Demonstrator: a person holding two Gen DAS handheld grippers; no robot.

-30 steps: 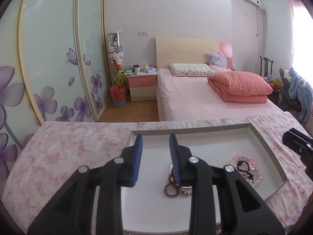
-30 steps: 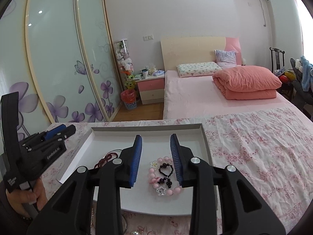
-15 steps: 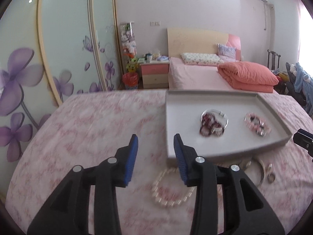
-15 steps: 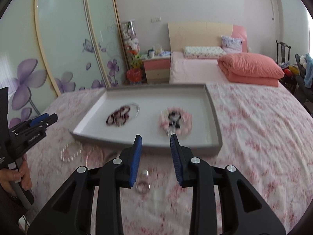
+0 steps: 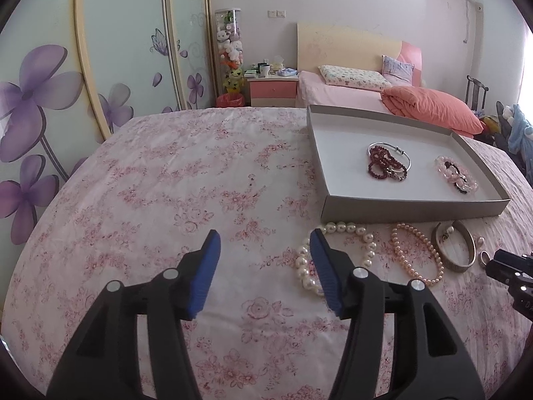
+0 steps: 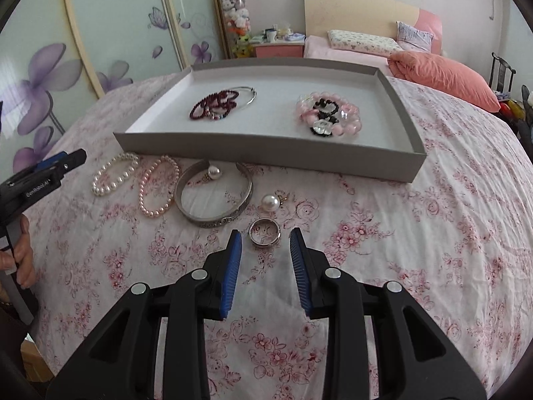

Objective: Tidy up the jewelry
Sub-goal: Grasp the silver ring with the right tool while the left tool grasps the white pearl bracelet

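A pink floral cloth (image 6: 433,233) carries a grey tray (image 6: 266,150) beyond the fingers; nearer them lie pearl bracelets (image 6: 115,175), a silver bangle (image 6: 213,200) and a ring (image 6: 265,231).

The left wrist camera is looking forward along the left gripper (image 5: 265,241) from low over the floral bedspread (image 5: 166,183), sitting off to the left side, so the gray tray (image 5: 413,206) is lying ahead and to its right. The right wrist camera is looking along the right gripper (image 6: 265,245), facing the gray tray (image 6: 266,148) almost head-on from near its front wall. Both views are sharing the tray, the white pearl bracelet (image 5: 333,253) (image 6: 115,173), the silver bangle (image 5: 454,245) (image 6: 213,195) and the bed (image 5: 349,90) (image 6: 349,48) far behind.
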